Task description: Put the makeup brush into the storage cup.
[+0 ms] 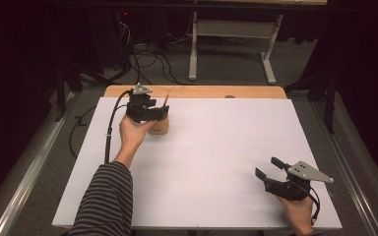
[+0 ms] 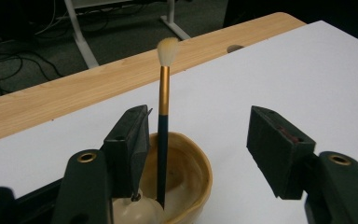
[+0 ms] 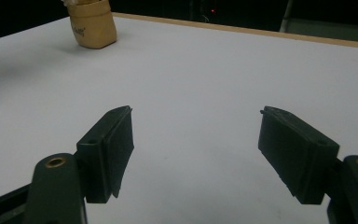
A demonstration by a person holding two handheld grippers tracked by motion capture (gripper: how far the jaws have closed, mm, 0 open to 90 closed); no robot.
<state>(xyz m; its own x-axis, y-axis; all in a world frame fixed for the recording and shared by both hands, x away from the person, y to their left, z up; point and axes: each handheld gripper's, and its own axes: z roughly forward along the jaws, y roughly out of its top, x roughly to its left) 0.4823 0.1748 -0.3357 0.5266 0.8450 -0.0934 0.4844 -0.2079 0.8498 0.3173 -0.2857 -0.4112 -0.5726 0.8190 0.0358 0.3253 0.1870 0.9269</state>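
Nearest in the high view: right hand-held gripper point(image 1: 267, 168) resting on white surface point(image 1: 216, 162), jaws apart, empty, probably waiting its turn. Farther off, left hand-held gripper point(image 1: 150, 109) over tan cup point(image 1: 159, 125).

Left gripper view: brush point(image 2: 163, 116) standing upright in cup point(image 2: 191, 172), bristles up, leaning near one pad point(image 2: 135, 140); jaws spread, pressing on nothing, apparently a release so it stands unaided.

Right gripper view: open jaws, bare surface point(image 3: 205, 84), cup point(image 3: 93, 25) well apart.
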